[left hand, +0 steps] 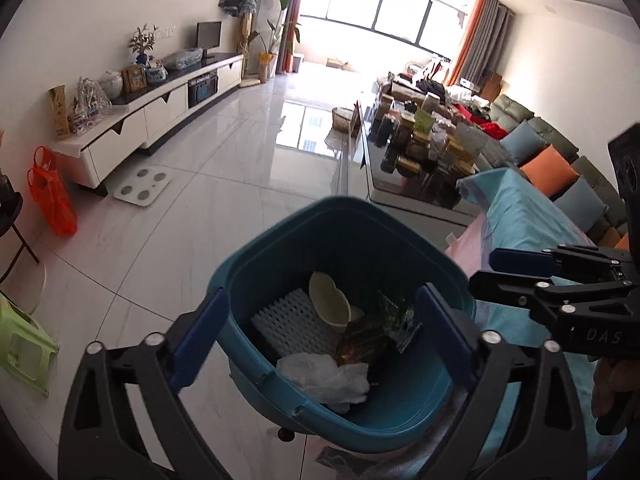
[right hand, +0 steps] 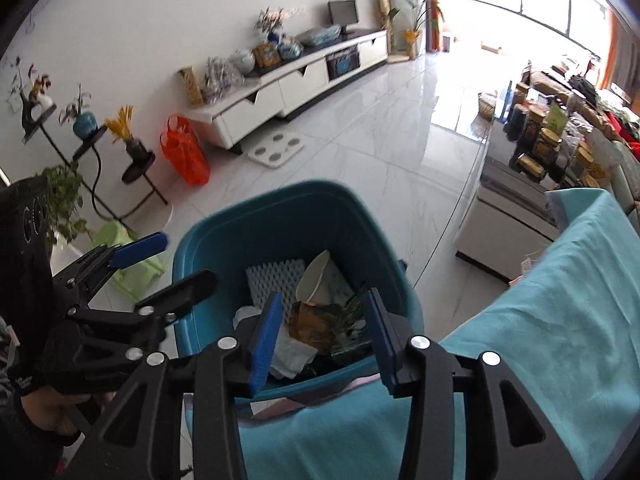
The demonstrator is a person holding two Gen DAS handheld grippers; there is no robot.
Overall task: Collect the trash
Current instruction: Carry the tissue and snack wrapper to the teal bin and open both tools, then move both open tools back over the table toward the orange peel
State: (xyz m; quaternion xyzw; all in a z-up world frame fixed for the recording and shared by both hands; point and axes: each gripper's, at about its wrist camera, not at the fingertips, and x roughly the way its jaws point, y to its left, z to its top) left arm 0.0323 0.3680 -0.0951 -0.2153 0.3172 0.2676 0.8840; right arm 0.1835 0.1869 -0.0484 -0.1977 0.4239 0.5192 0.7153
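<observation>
Both claws over the bin: left claw (left hand: 320, 336) spread wide, right claw (right hand: 324, 340) partly apart, both empty. Trash lies straight below them in the teal plastic bin (left hand: 280, 240): crumpled tissue (left hand: 324, 376) nearest, shiny foil wrapper (left hand: 364, 340), ridged white foam (left hand: 292, 324), paper cup (left hand: 330, 300) farthest. Teal cloth on the worktop (right hand: 560, 320) lies right.

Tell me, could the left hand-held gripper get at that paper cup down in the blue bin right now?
Probably yes. The left hand-held gripper hangs open right over the blue bin, whose top is uncovered. The paper cup lies on top of the trash, with only a white foam sheet beneath it.
</observation>
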